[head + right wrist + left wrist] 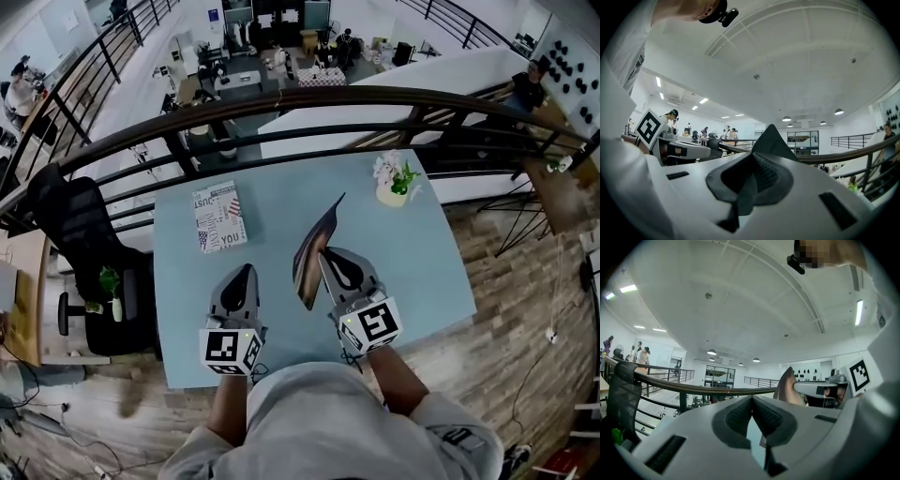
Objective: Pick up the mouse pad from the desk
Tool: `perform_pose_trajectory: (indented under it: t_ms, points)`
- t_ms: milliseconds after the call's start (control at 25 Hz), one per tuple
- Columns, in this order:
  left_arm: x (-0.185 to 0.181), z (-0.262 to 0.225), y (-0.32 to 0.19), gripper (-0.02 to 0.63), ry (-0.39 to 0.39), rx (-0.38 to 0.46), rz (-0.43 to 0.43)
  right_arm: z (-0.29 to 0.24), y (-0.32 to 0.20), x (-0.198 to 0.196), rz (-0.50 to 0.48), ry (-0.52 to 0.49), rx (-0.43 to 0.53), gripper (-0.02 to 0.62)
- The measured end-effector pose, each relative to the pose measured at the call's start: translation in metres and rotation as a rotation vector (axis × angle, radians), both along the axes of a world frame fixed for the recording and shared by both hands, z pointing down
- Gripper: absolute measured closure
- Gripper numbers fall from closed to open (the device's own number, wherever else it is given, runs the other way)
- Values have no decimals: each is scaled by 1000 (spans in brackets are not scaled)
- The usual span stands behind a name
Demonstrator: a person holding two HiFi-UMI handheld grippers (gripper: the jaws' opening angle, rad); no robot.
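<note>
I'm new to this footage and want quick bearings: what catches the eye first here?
The mouse pad stands out first, held up on edge over the middle of the blue desk and pinched by the right gripper. The left gripper hangs beside it, shut and empty. A printed book lies on the desk's left, and a flower pot stands at its far right corner.

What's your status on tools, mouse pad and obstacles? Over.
Left tool shut, empty. Right tool shut on mouse pad, pad tilted up on edge over desk. Book and flower pot well aside.
</note>
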State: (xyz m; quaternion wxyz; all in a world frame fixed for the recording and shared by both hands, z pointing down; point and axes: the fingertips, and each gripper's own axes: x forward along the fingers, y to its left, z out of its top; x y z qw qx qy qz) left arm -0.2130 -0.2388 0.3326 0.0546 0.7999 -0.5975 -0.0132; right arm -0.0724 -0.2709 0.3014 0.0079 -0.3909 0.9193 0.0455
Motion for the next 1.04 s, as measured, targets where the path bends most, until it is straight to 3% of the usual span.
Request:
perform_pose_trajectory:
  t_ms: [1040]
  points:
    - [0,10,1,594,5,-27,1,12,-1,-3,-7,3,-33,581]
